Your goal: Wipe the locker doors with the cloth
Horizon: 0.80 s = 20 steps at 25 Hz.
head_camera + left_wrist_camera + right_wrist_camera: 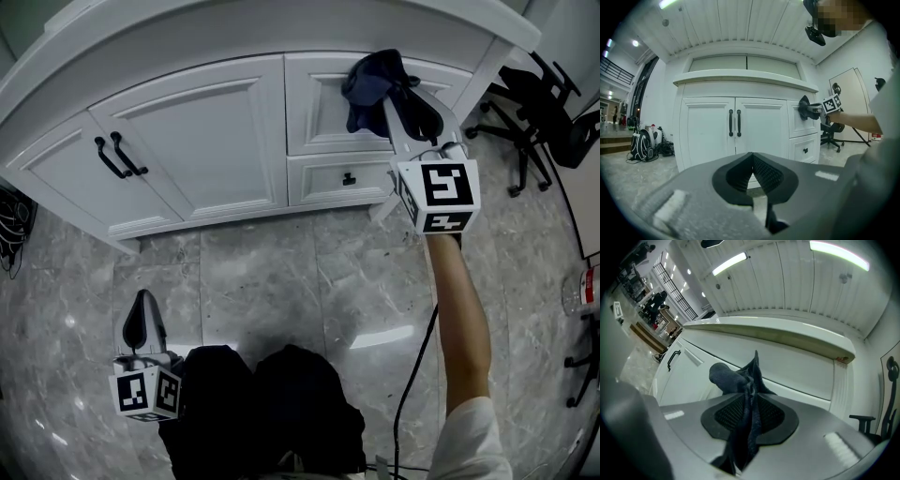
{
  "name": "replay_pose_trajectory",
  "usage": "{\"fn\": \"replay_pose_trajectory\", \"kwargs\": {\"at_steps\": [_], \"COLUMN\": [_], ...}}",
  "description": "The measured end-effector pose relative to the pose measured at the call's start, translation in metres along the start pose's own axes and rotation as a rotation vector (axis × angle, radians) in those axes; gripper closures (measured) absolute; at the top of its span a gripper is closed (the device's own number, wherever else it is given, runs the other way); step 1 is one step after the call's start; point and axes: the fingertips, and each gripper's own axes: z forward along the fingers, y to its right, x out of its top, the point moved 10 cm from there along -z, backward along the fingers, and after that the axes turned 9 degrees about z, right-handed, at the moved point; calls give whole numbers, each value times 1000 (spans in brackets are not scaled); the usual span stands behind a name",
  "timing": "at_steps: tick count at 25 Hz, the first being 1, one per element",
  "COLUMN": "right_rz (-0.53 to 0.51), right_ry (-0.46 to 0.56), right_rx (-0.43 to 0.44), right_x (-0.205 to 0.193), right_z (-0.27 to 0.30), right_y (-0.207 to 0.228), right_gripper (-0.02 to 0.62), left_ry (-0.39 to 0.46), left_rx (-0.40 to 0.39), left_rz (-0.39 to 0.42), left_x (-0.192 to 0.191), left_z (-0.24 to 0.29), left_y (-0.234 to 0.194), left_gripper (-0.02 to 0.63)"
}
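A dark blue cloth [370,89] is pinched in my right gripper [398,98], whose jaws are shut on it, and it is pressed against the upper right panel [319,108] of the white cabinet. In the right gripper view the cloth [740,380] bunches out past the jaw tips in front of that white panel [797,364]. My left gripper [142,314] hangs low over the floor, well clear of the cabinet, its jaws shut with nothing between them. The left gripper view faces the double doors [736,129] with two black handles.
A small drawer with a black knob [349,178] sits under the wiped panel. Black office chairs [539,103] stand at the right. The floor is grey marble tile [281,281]. Bags [644,145] lie on the floor left of the cabinet.
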Motion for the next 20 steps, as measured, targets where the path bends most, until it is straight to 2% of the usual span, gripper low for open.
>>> {"fn": "replay_pose_trajectory", "kwargs": {"at_steps": [13,20], "right_rz": [-25,-12], "right_ry": [-40,-50], "right_rx": [-138,-167], "right_x": [-24,-40], "right_z": [-25,-31], "right_y": [68,74], "right_gripper": [508,508], "left_ry": [5,-5], "left_rx": [-11,-11], "left_rz": [3,-2], "left_x": [-5,-5], "left_z": [6,6], "left_y": [4,7], "left_gripper": [604,604]}}
